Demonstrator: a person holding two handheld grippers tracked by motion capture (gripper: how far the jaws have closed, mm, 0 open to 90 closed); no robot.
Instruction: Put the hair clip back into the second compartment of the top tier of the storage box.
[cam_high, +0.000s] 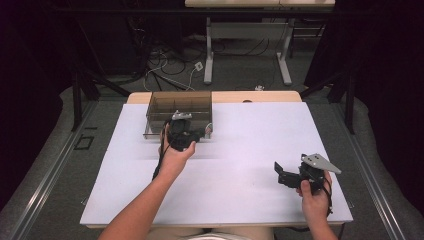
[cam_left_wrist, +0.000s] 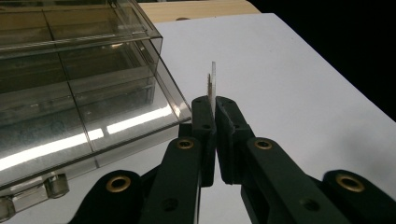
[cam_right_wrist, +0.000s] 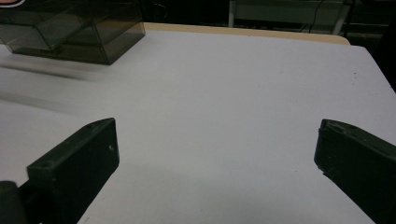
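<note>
My left tongs (cam_left_wrist: 215, 122) are pressed together on a thin clear tab (cam_left_wrist: 212, 84) standing upright between the tips, right at the near corner of the smoked plastic box (cam_left_wrist: 84, 93) on the desk (cam_high: 250, 150). My right tongs (cam_right_wrist: 215, 154) sit spread wide, holding nothing, well off to the side. The tab is held only by its lower edge, so I judge any twist could let it slip or tip against the box wall.
</note>
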